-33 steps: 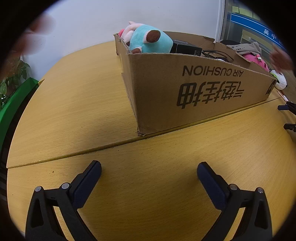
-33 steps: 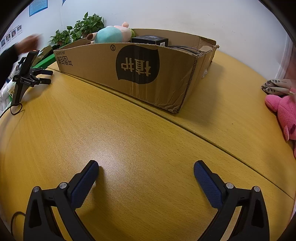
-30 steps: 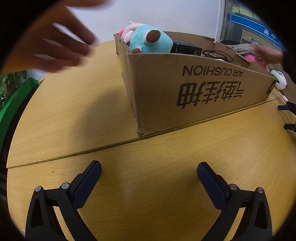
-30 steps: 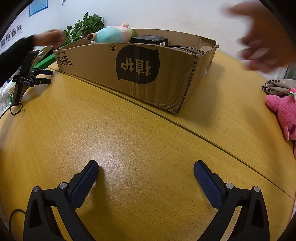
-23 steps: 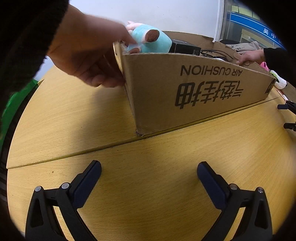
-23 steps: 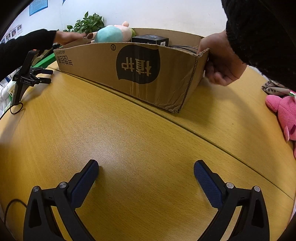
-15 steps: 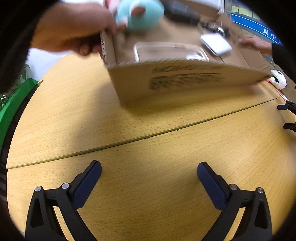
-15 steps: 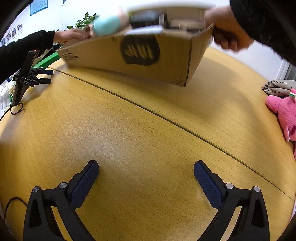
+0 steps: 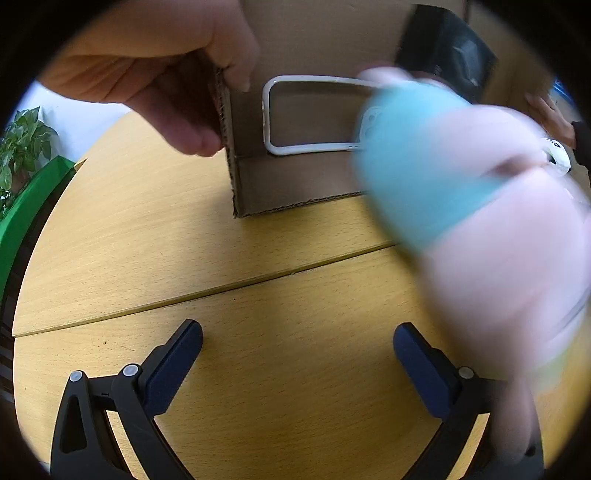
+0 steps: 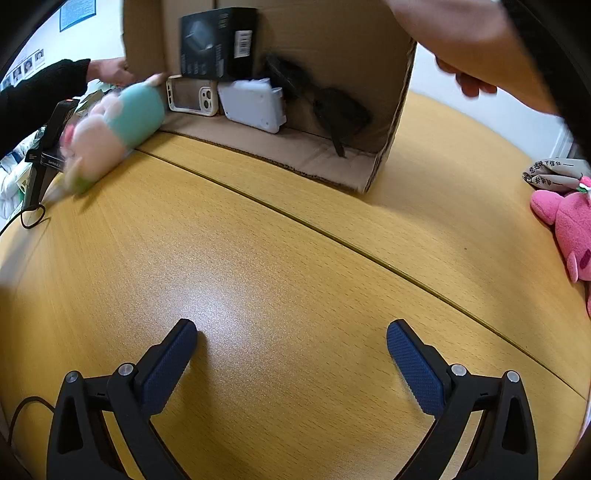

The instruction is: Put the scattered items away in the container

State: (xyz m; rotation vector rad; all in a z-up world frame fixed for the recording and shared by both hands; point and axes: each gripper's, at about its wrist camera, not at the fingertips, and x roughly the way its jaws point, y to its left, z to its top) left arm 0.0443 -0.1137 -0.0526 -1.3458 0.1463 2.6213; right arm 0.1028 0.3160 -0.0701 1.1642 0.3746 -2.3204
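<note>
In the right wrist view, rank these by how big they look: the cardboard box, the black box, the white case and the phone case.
1. Cardboard box, by far the largest.
2. Black box.
3. White case.
4. Phone case, smallest.
The black box and white case look close in size, so their order is unsure.

Your bench (image 10: pixel 258 258) showed wood-grain laminate with a soft sheen. The box (image 10: pixel 332 33) was matt corrugated cardboard; the plush toy (image 10: pixel 114 125) fuzzy cloth; your hand-held gripper pads (image 10: pixel 413 365) textured blue rubber.
</note>
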